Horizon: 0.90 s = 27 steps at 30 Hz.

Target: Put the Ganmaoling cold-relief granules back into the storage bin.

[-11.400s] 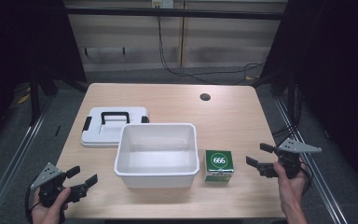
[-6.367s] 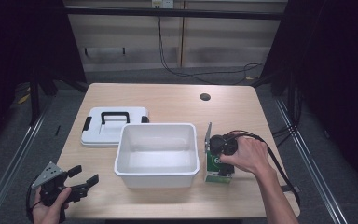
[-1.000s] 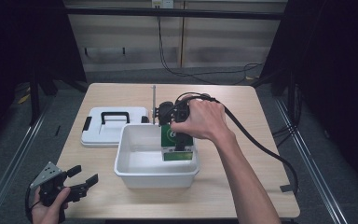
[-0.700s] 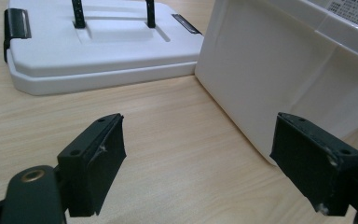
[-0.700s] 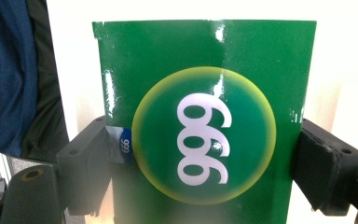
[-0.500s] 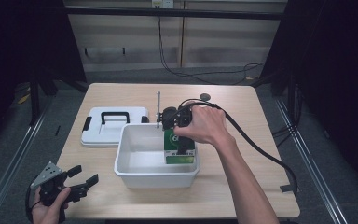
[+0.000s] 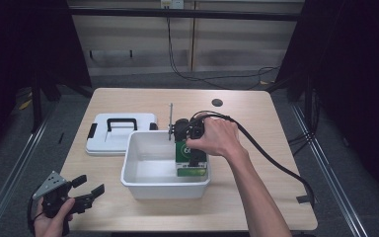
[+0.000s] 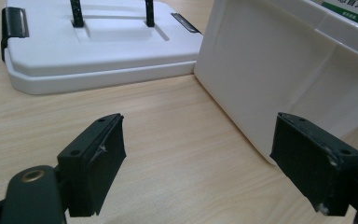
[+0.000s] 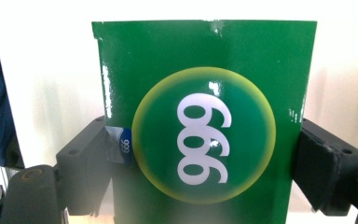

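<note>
In the high view, the right hand-held gripper (image 7: pixel 191 157) is reaching down into the white plastic bin (image 7: pixel 165 168) at the middle of the desk (image 7: pixel 256 148), clamping the green carton (image 7: pixel 191 160). The carton is sitting at the bin's 3 o'clock side, close against the right wall; whether it is touching the floor of the bin cannot be told. It is standing on edge, its long axis running roughly 12 to 6 o'clock. The bin's white lid (image 7: pixel 121 132), with black handle and latches, is lying flat at 10 o'clock of the bin, just beside it. At 7 o'clock of the desk, the left hand-held gripper (image 7: pixel 86 190) is idling, jaws spread and holding nothing.

In the left gripper view, the left hand-held gripper (image 8: pixel 214 172) is gaping wide above bare wood grain, with the bin wall (image 8: pixel 279 79) at 2 o'clock and the lid (image 8: pixel 98 51) at 11 o'clock.

In the right gripper view, the right hand-held gripper (image 9: pixel 205 172) is pinching the carton (image 9: pixel 205 121) across its two narrow sides, the printed face with the round "666" emblem turning toward the camera and reading upside down. The glossy cardboard is likely light, fairly stiff yet crushable, and a little slick, so a moderate squeeze on the side edges, as here, seems the right hold.
</note>
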{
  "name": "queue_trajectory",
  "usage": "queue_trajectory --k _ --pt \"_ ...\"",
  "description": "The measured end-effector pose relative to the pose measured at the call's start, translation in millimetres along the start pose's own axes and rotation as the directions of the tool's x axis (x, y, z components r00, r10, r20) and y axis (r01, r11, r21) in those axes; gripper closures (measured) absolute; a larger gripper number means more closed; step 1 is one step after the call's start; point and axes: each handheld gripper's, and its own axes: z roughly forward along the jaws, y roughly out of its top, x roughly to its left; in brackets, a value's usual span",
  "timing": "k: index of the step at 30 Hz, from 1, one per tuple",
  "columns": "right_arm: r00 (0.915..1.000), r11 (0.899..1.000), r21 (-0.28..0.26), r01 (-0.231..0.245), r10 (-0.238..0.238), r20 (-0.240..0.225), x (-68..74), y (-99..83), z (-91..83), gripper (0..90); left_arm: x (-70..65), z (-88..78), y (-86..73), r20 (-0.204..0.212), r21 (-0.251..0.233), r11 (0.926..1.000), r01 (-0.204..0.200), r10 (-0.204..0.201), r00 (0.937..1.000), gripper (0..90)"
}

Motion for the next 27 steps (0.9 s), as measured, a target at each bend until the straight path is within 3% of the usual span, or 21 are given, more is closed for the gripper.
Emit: queue_trajectory --k 17,27 --pt "0.9999 1.000 0.022 0.012 -0.012 -0.001 -3.6 0.8 32.8 15.4 0.1 0.2 -0.5 0.000 0.007 1.0000 0.000 0.000 1.0000 17.0" --pt "0.9999 0.999 0.036 -0.007 0.007 0.012 -4.3 3.5 47.1 15.2 -0.1 0.4 -0.5 -0.002 0.005 1.0000 0.003 -0.003 1.0000 17.0"
